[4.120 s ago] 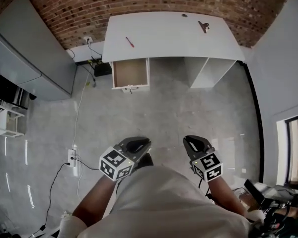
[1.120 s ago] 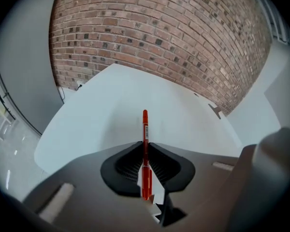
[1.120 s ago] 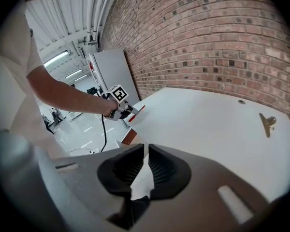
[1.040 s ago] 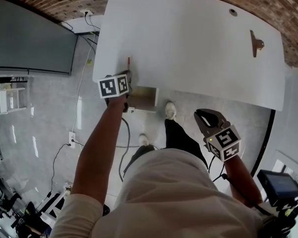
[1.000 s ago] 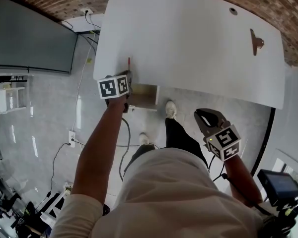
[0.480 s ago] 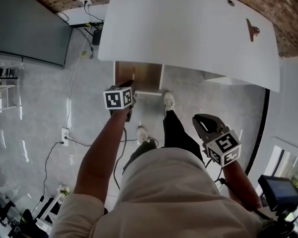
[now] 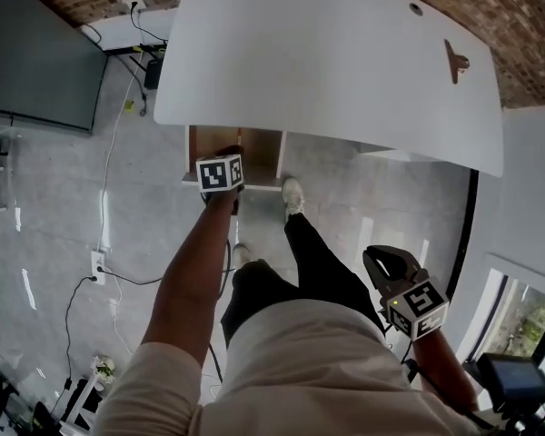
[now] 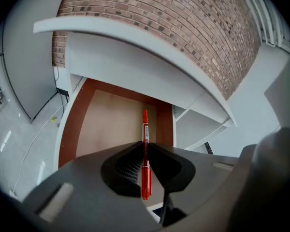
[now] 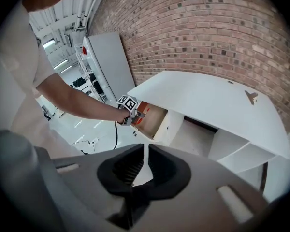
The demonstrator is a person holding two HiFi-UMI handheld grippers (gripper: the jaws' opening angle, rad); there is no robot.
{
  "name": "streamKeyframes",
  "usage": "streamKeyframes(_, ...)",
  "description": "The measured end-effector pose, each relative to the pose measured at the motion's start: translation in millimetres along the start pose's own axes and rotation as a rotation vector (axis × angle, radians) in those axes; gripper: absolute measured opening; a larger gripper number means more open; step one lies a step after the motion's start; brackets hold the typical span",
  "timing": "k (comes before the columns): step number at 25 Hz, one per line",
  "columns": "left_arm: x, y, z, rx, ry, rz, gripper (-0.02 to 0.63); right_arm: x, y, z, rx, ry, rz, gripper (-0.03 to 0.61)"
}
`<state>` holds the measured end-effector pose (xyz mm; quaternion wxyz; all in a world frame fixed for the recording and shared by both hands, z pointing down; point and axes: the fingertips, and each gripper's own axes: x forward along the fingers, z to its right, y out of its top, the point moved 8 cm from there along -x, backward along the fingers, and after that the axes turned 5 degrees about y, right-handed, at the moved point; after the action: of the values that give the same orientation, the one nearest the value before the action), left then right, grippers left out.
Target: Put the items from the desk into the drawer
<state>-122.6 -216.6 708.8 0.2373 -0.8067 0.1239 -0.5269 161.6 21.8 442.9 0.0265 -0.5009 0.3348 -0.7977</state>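
My left gripper is shut on a red pen, which points forward between the jaws. The pen's tip hangs over the open drawer, whose brown floor shows bare. In the head view the left gripper sits over the drawer, just below the front edge of the white desk. A brown clip lies on the desk at the far right. My right gripper hangs low beside the person's hip, away from the desk. It is shut with nothing in it.
A grey cabinet stands left of the desk. A power strip and cables lie on the floor at the left. The person's legs and shoes stand in front of the drawer. Open shelf compartments sit under the desk's right half.
The left gripper took the red pen off the desk's left edge and carried it down over the open drawer. The right gripper has dropped lower and back.
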Motion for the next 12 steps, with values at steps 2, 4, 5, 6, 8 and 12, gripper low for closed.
streamKeyframes(2, 22.8, 1.0, -3.4, 0.009, 0.014, -0.010, 0.048, 2.2, -10.5, 5.7, 0.026, -0.004, -0.009, 0.020)
streamKeyframes(4, 44.2, 2.7, -8.2, 0.013, 0.027, -0.021, 0.048, 6.0, -18.9, 9.5, 0.045, -0.005, -0.017, 0.020)
streamKeyframes(5, 54.3, 3.5, -10.8, 0.014, 0.032, -0.029, 0.048, 8.4, -22.8, 10.5, 0.052, -0.004, -0.023, 0.020)
streamKeyframes(6, 63.8, 3.6, -13.4, 0.016, 0.036, -0.037, 0.048, 10.7, -27.4, 11.6, 0.062, -0.004, -0.031, 0.020)
streamKeyframes(8, 80.8, 0.0, -17.2, 0.019, 0.040, -0.054, 0.048, 14.1, -38.8, 14.8, 0.090, -0.009, -0.050, 0.020)
streamKeyframes(12, 107.1, -11.2, -20.0, 0.010, 0.059, -0.111, 0.048, 14.6, -60.2, 26.4, 0.148, -0.029, -0.073, 0.020)
